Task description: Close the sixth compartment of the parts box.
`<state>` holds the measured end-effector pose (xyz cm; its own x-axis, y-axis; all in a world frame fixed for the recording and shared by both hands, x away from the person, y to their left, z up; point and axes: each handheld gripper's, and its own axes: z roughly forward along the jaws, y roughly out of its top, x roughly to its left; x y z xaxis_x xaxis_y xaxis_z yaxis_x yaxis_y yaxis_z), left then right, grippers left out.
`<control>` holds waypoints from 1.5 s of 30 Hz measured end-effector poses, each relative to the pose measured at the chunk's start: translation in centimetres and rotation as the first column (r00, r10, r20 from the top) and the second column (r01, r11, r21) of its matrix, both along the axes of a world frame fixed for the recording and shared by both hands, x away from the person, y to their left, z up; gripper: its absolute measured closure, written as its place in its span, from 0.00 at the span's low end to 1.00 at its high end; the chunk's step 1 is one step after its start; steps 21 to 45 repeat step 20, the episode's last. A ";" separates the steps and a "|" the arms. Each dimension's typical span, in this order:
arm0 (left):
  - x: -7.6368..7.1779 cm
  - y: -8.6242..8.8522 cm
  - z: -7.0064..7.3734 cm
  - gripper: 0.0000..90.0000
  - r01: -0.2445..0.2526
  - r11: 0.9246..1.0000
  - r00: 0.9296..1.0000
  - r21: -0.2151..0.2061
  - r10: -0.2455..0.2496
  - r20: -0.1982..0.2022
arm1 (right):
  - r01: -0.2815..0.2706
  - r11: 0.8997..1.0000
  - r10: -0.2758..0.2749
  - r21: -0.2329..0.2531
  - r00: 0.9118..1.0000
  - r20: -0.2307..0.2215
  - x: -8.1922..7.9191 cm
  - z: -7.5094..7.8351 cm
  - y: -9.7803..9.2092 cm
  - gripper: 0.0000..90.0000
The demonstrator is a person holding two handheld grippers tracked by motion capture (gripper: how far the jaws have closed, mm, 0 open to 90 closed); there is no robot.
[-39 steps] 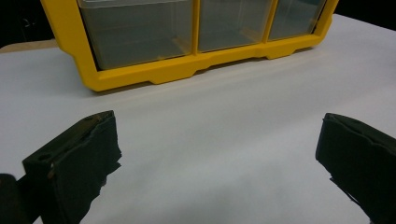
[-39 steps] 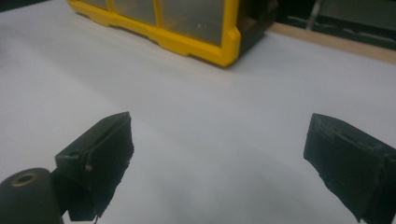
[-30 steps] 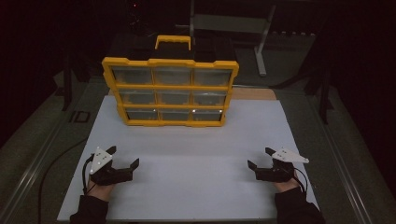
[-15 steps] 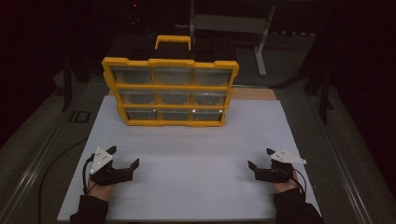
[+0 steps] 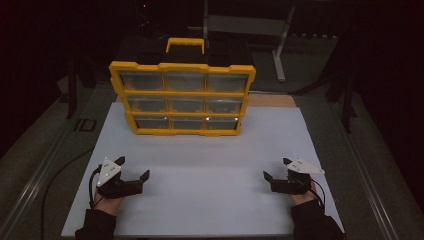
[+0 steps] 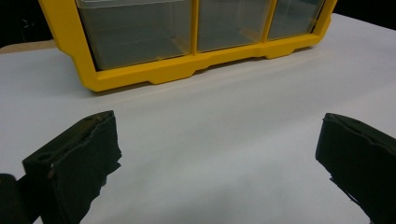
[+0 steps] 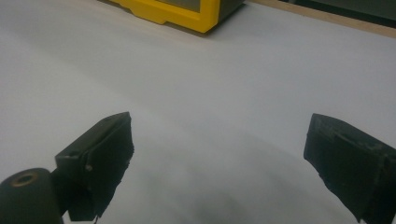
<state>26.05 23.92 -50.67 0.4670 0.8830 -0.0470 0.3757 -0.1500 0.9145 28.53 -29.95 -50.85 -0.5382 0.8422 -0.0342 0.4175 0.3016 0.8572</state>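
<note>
The organizer (image 5: 182, 97) stands upright at the far middle of the white desk (image 5: 200, 165), its long axis running crosswise and its clear drawers turned toward both grippers. The left gripper (image 5: 131, 175) and right gripper (image 5: 275, 169) rest well short of the organizer, about equally far, one to each side. Both sets of jaws are spread, pinching nothing. Around the desk, a dark room is seen.
</note>
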 end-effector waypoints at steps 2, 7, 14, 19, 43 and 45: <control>0.0 0.0 0.0 0.00 -0.001 1.000 1.000 -0.002 0.001 0.000 | -0.001 1.000 0.001 -0.002 1.000 -0.002 0.0 0.0 0.0 0.09; 0.0 0.0 0.0 0.00 0.000 1.000 1.000 0.000 0.000 0.001 | -0.003 1.000 0.003 -0.003 1.000 0.001 0.0 0.1 0.1 0.09; 0.0 0.0 0.0 0.00 0.003 1.000 1.000 0.001 -0.003 0.001 | -0.004 1.000 0.004 -0.010 1.000 -0.002 0.0 0.0 0.2 0.09; 0.1 -0.1 0.0 0.00 0.003 1.000 1.000 0.003 -0.003 0.000 | -0.006 1.000 0.006 -0.013 1.000 -0.004 0.0 0.0 0.2 0.09; 0.1 -0.1 -0.1 0.00 0.003 1.000 1.000 0.004 -0.003 -0.001 | -0.005 1.000 0.005 -0.014 1.000 -0.005 0.0 0.0 0.2 0.09; 0.1 -0.1 -0.1 0.00 0.003 1.000 1.000 0.004 -0.003 -0.001 | -0.005 1.000 0.005 -0.014 1.000 -0.005 0.0 0.0 0.2 0.09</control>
